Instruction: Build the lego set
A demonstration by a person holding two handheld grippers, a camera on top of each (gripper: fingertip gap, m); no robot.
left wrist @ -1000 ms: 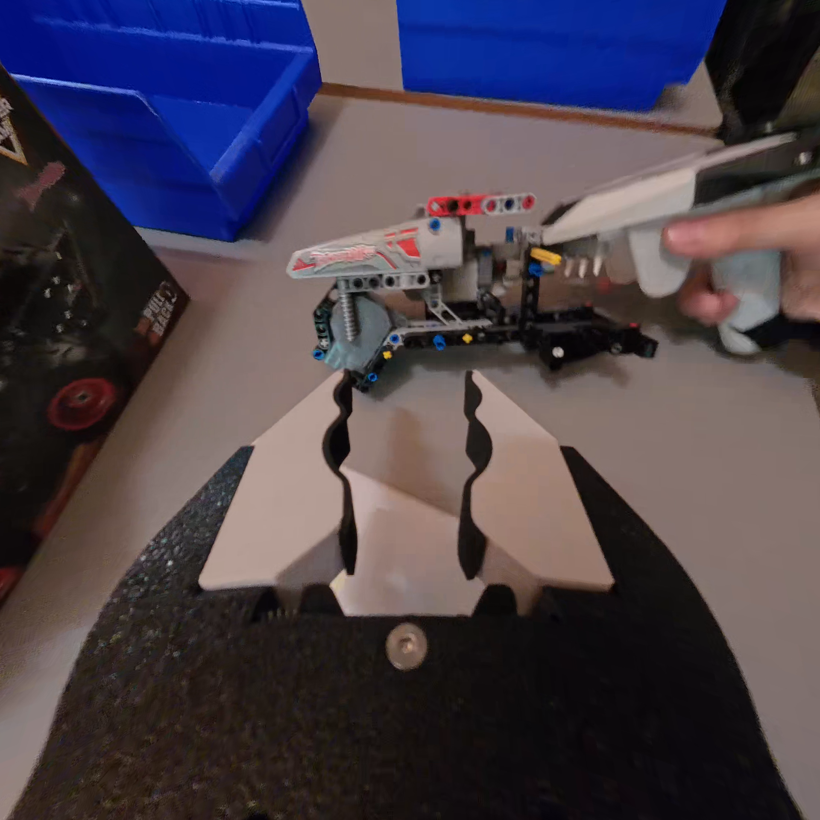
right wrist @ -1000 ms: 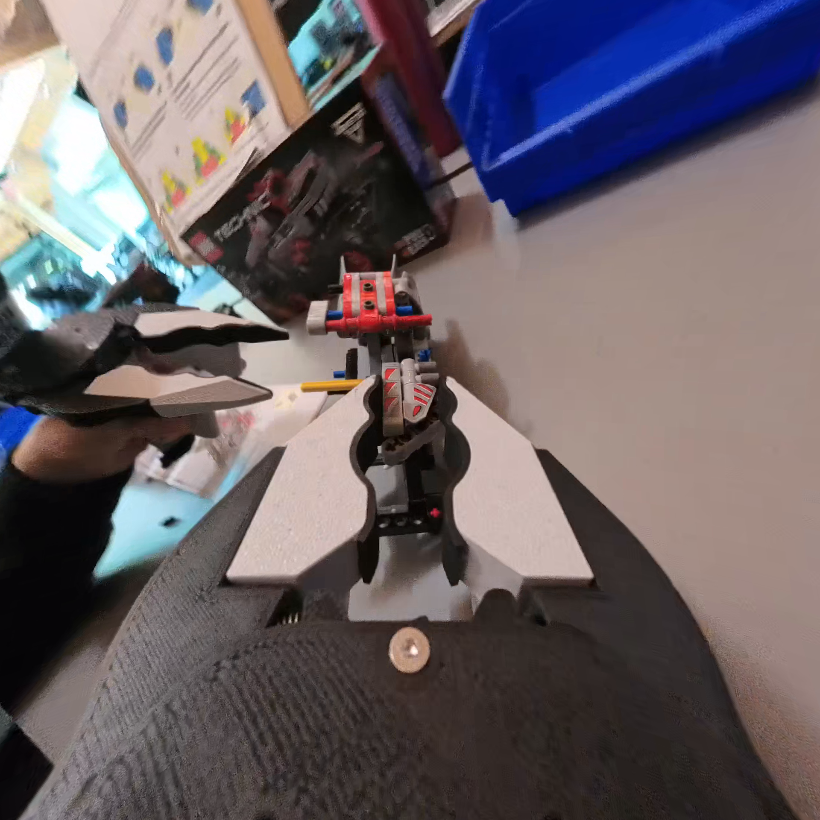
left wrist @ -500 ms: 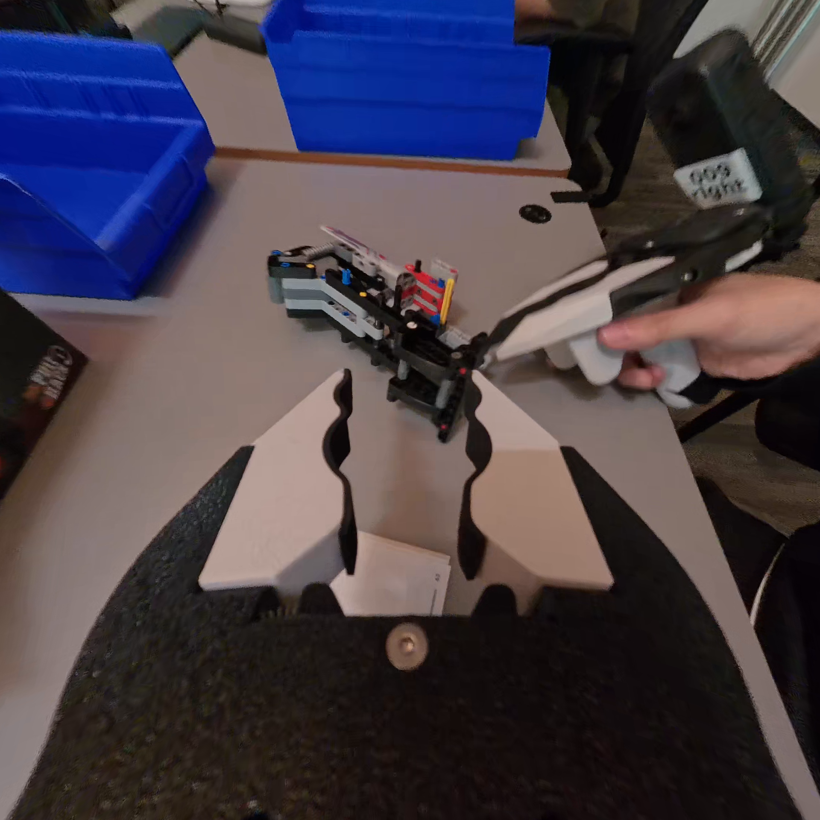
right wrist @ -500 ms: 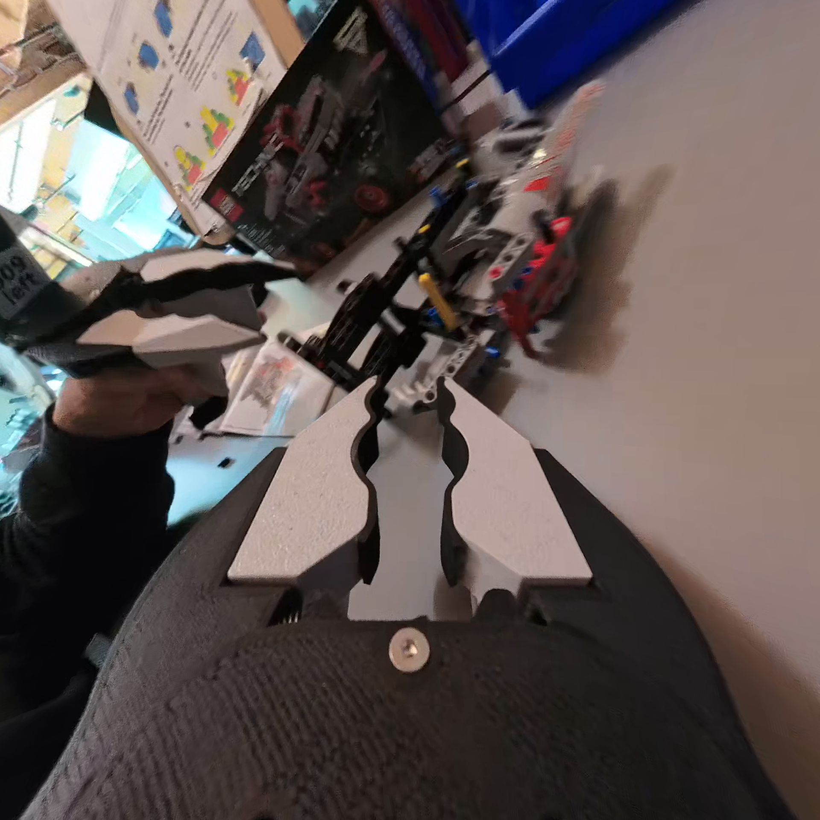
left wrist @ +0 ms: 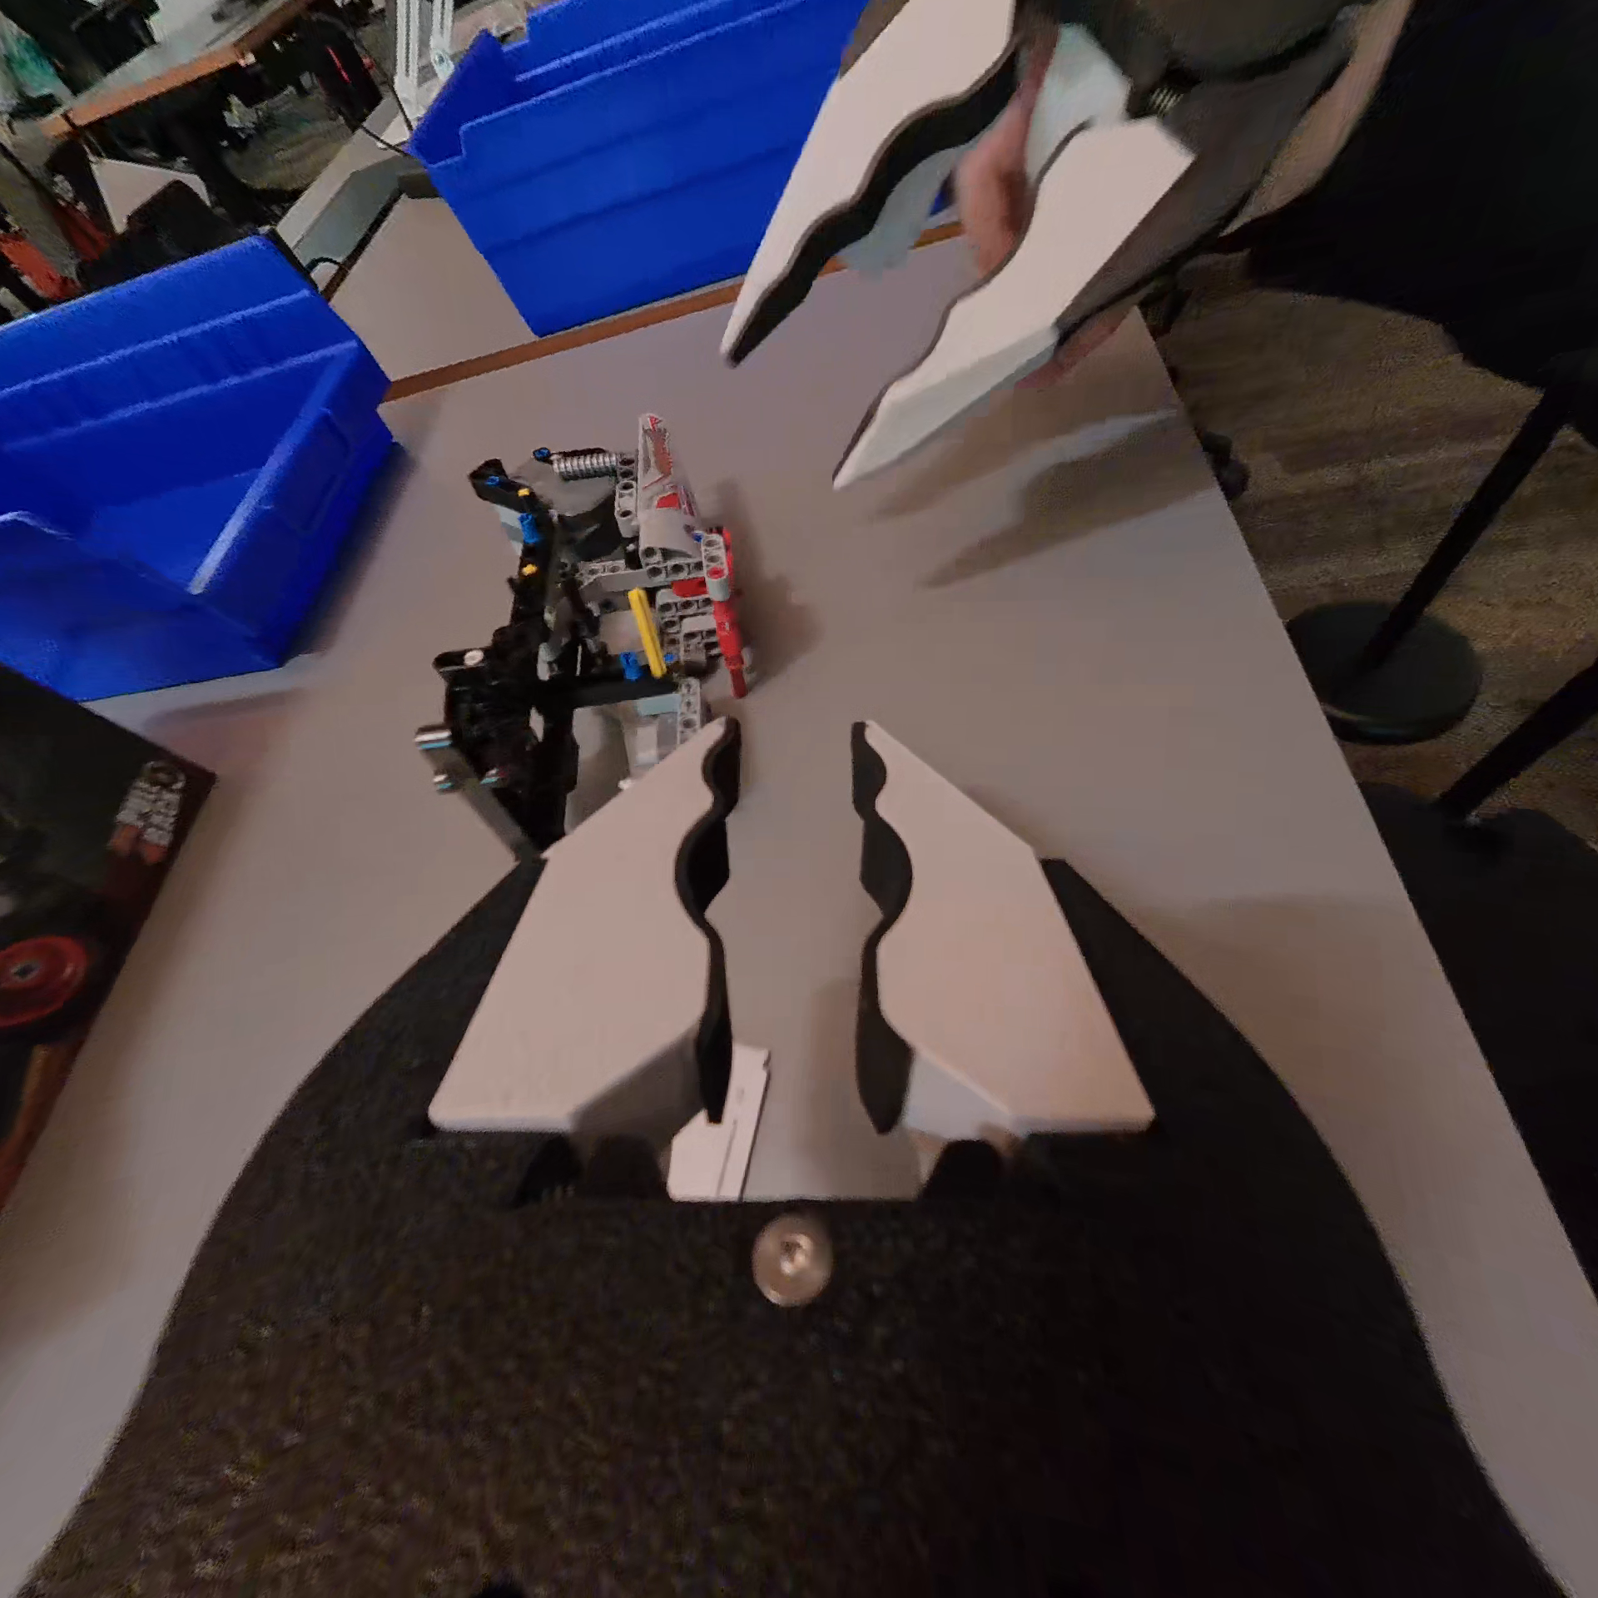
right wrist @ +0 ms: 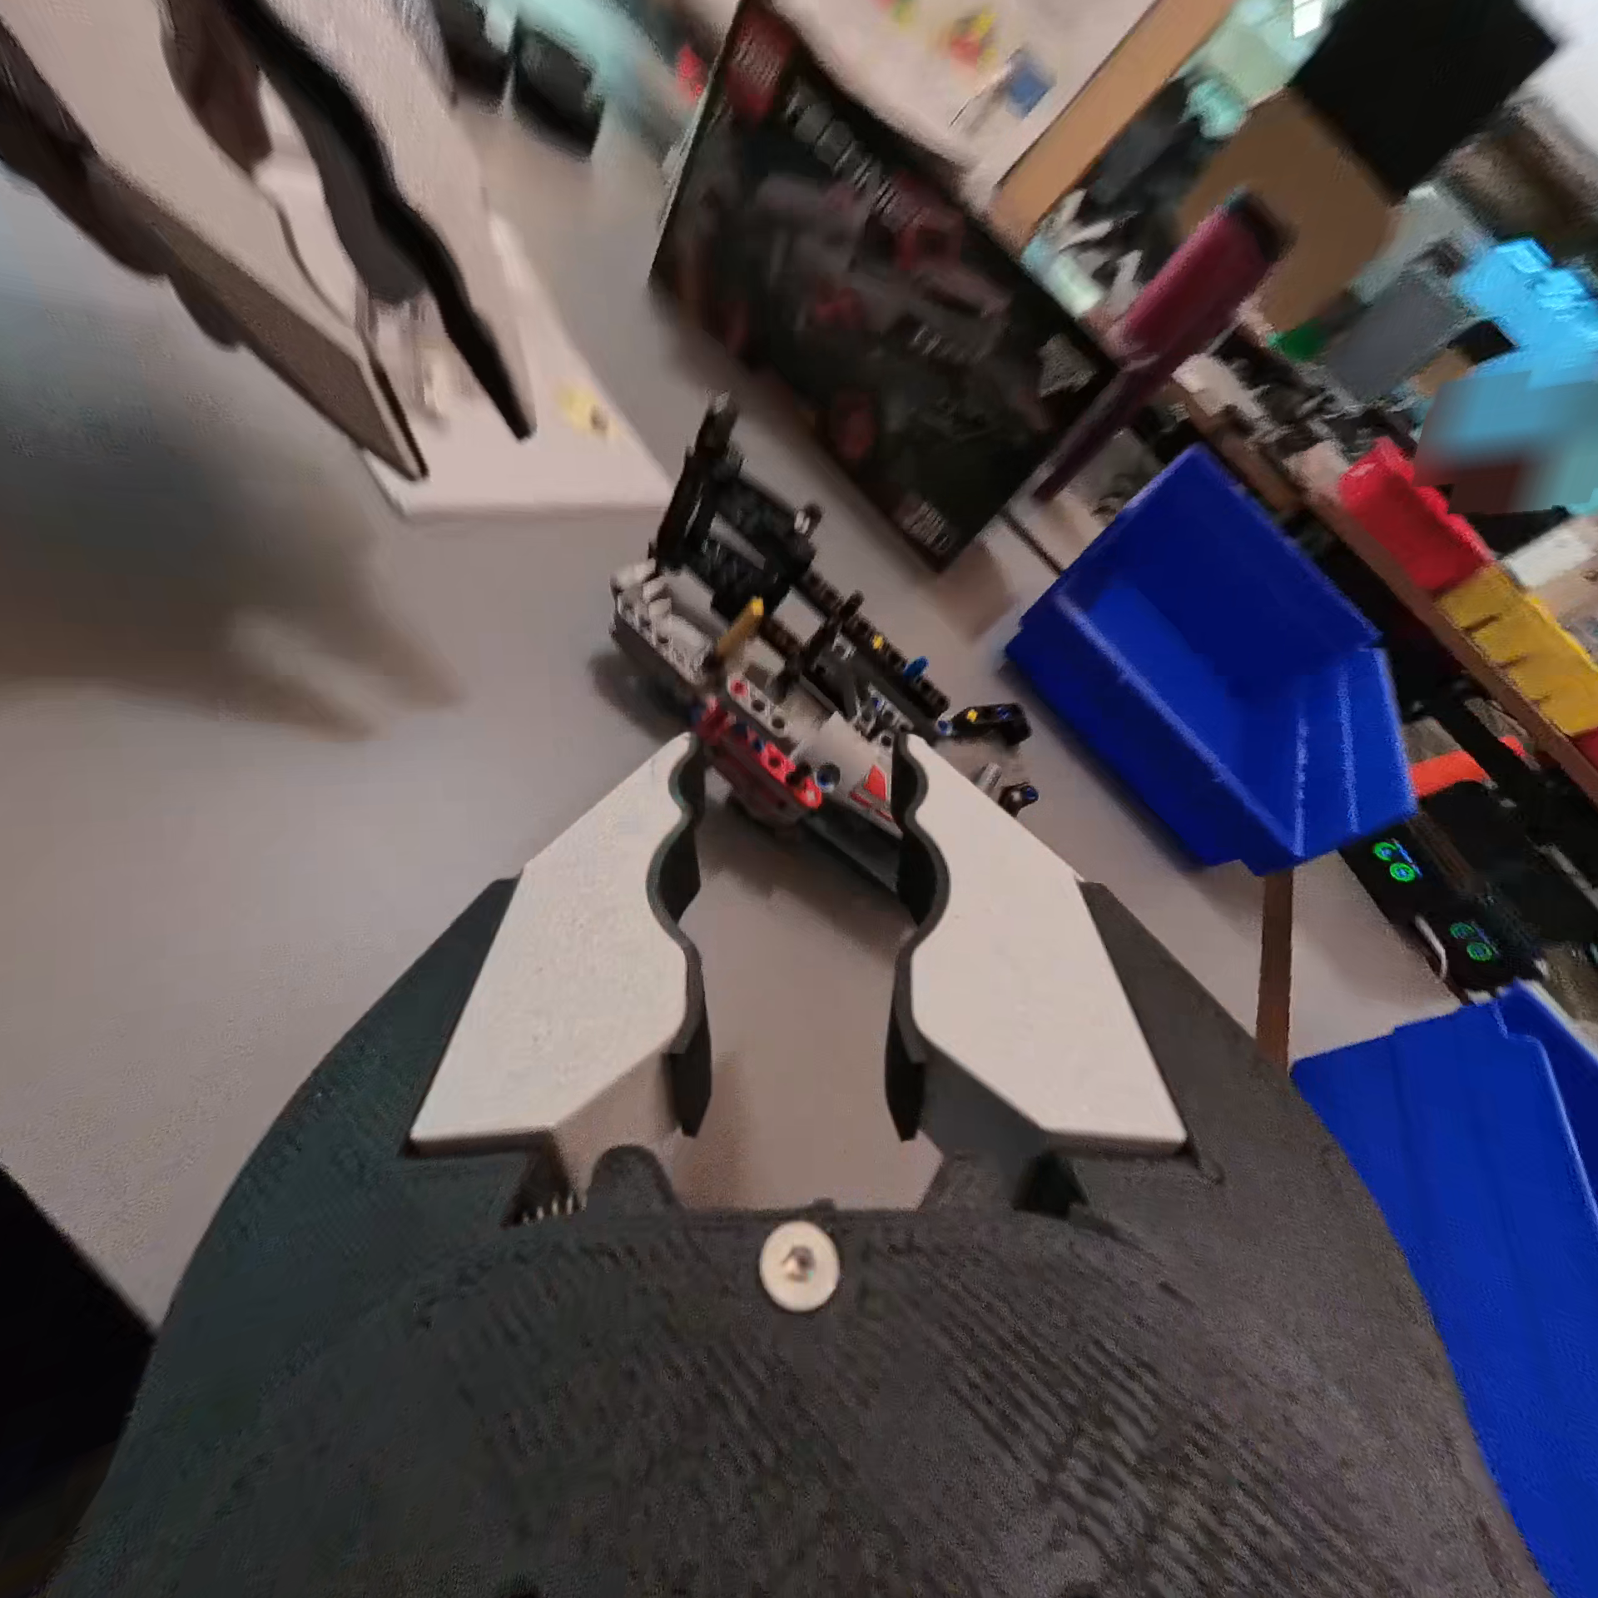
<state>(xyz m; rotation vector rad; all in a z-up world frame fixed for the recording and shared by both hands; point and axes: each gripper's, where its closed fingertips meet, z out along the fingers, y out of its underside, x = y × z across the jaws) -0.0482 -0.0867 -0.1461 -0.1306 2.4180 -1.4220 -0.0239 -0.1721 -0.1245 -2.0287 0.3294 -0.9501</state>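
left wrist view: the black, grey and red lego model [left wrist: 597, 623] lies on the grey table [left wrist: 994, 657], ahead of my empty, parted left gripper [left wrist: 794, 735]. right wrist view: my right gripper [right wrist: 800, 761] gapes wide, having released the model [right wrist: 778, 683] it clamped a second ago.

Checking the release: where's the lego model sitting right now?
The lego model lies free on the grey table, left of centre in the left wrist view, just ahead of the open left gripper and beside the nearer blue bin.

Open right hand-held gripper [right wrist: 795, 761], lego model [right wrist: 778, 683] ahead, blue bin [right wrist: 1211, 692]
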